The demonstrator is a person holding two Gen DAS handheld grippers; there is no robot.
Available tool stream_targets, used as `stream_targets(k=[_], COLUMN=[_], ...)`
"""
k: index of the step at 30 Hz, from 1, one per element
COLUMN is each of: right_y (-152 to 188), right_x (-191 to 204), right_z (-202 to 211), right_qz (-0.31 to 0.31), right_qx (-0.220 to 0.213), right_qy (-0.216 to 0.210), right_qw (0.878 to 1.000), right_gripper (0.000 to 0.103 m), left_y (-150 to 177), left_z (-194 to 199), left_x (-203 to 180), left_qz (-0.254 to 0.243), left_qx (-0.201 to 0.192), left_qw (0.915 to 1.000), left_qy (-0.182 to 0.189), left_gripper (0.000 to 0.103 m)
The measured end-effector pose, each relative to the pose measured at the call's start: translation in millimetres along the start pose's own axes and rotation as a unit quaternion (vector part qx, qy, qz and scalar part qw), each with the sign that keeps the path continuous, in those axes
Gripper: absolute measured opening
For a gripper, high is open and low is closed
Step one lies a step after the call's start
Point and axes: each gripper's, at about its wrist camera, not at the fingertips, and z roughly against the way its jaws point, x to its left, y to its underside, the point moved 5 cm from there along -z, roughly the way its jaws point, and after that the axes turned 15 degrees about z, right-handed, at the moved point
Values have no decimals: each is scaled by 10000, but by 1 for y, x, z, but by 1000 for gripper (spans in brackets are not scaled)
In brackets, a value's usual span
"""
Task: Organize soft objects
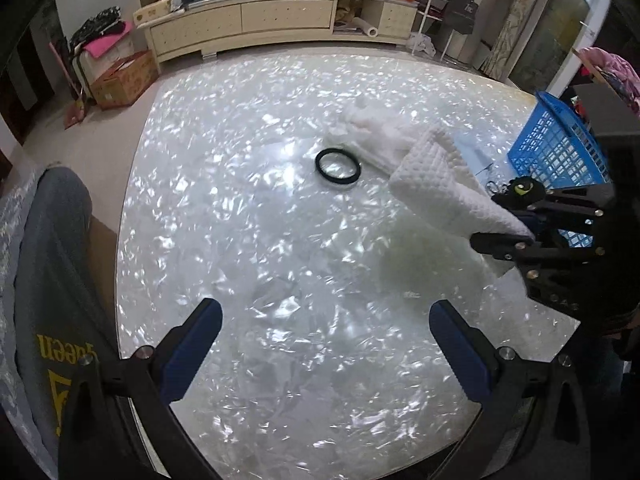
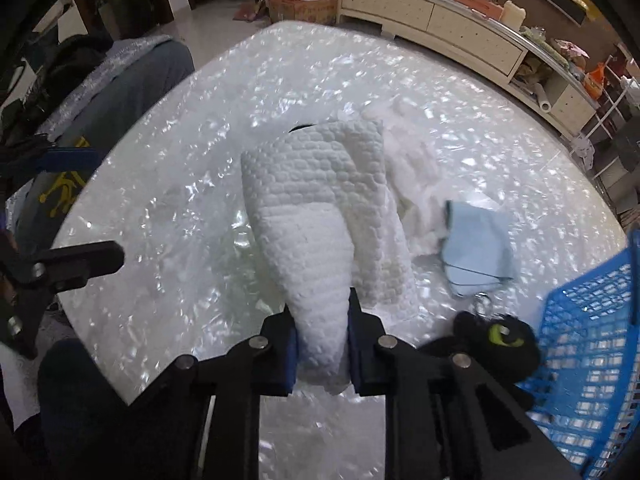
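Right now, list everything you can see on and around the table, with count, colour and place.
towel: one, white, quilted, mid-table, one end lifted
fluffy cloth: one, white, behind the towel
blue cloth: one, pale blue, folded, right of the towel
ring: one, black, mid-table
plush toy: one, black, green eye, beside the basket
basket: one, blue, table's right edge
table: one, pearly white
cabinet: one, cream, far wall
left gripper: open, empty
right gripper: shut on the towel
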Motion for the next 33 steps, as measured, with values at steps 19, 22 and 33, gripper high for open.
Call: stream_targets(k=[19,22,33], right_y=[56,74,125], right_x=[-80,-100,-147], right_z=[121,136,161], right_qz=[-434,-581,-1052], right_qx=[-526,-541,-552], right_qy=[651,803,1188], right_qw=[9955,9936,9858], right_gripper=[18,18,18], left_y=[-15,-11,1], left_z=[29,26,-10], left_x=[-105,-129,-196], left_qz=[-547,-750,-1005], left_qx=[-20,44,465], left_qw=[9971,9954,9924], left_qy=[524,594,527], left_gripper=[103,103,103])
